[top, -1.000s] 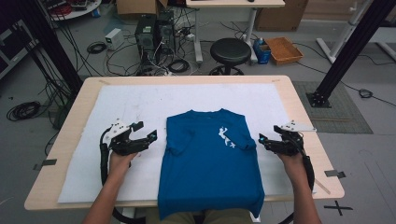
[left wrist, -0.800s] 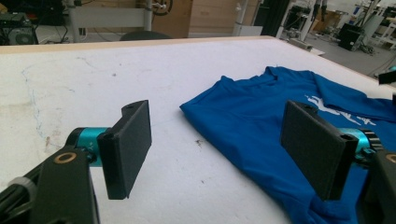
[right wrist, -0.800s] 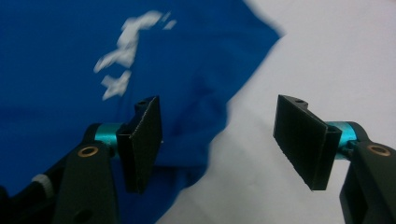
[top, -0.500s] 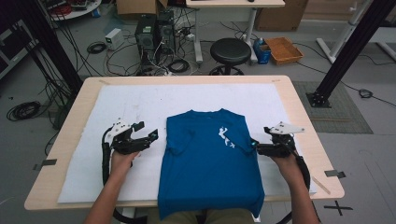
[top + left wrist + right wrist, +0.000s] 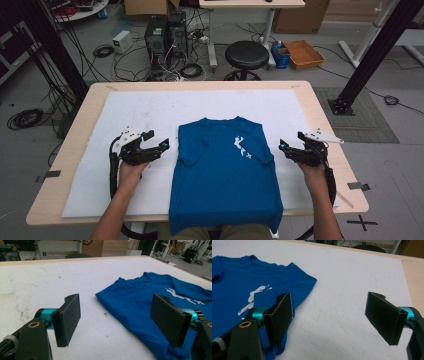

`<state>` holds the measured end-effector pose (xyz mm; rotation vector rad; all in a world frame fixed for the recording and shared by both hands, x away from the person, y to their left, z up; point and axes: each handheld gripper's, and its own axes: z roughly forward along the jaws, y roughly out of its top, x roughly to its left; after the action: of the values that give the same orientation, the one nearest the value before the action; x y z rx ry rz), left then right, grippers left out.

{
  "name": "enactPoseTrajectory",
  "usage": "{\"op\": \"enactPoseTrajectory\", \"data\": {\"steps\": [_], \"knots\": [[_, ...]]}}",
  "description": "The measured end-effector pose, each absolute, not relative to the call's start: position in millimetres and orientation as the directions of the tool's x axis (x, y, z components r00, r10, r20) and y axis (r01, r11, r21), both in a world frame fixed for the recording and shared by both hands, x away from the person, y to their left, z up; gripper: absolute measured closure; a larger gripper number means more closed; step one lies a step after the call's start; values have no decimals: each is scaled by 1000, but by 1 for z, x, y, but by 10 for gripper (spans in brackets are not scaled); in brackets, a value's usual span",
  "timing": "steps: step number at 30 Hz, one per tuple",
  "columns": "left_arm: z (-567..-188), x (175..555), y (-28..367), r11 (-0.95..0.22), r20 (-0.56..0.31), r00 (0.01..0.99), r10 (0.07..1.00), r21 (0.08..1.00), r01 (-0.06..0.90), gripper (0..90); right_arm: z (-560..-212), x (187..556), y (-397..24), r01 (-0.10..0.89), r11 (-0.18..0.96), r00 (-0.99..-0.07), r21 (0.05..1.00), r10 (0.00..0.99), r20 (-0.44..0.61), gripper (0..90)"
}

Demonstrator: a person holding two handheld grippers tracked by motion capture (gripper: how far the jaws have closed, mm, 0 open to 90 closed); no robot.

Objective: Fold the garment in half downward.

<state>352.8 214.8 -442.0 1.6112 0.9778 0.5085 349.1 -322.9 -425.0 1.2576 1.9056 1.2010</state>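
High view: spread hand-held grippers (image 5: 159,148) (image 5: 289,150) flank smooth folded blue T-shirt (image 5: 225,175) on white felt (image 5: 150,110).

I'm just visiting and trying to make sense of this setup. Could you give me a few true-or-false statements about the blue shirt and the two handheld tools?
1. The blue T-shirt lies flat with both sleeves folded in. True.
2. The left gripper clamps the shirt. False: its fingers stand apart, gripping nothing.
3. The right gripper is open beside the shirt's edge. True; its jaws have just been opening, with nothing pressed between them.
4. The shirt's print is red. False: it is white.
5. The shirt rests on a white mat. True.
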Motion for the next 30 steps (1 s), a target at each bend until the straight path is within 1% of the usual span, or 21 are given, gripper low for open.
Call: {"op": "enactPoseTrajectory", "data": {"steps": [8,11,14,16,18,19,20,22,23,26,28,29,30], "knots": [[-444,355,215,-34,-168,556,814,942,334,246,-426,352,-323,424,144,-402,894,914,43,217],[-443,358,214,-50,-153,543,825,939,339,246,-427,353,-323,422,150,-408,894,912,39,217],[-440,367,210,-56,-155,514,844,927,371,247,-426,354,-323,423,150,-406,894,913,39,217],[-436,380,204,-78,-154,498,853,907,414,251,-427,355,-322,426,130,-406,895,912,60,217],[-433,392,196,-115,-133,499,857,892,437,299,-427,357,-320,427,135,-411,894,910,59,217],[-433,392,196,-115,-133,499,857,892,437,306,-427,358,-318,430,139,-415,892,908,58,217],[-431,404,189,-131,-126,486,865,878,461,308,-428,359,-317,427,145,-421,892,906,54,217],[-431,410,185,-136,-127,482,867,870,474,319,-428,360,-315,431,152,-426,889,903,52,217],[-432,421,176,-176,-104,479,871,846,503,320,-429,360,-314,434,155,-425,887,904,50,217],[-439,434,162,-233,-67,477,876,808,541,323,-430,362,-312,441,162,-430,883,902,49,217],[-442,437,158,-244,-50,468,883,801,547,334,-430,362,-312,443,162,-430,882,901,51,217],[-444,439,154,-251,-38,460,887,797,550,373,-431,363,-312,449,164,-431,878,901,52,217],[-446,441,151,-253,-36,455,890,791,557,373,-431,363,-312,449,164,-431,878,901,52,217]]}}
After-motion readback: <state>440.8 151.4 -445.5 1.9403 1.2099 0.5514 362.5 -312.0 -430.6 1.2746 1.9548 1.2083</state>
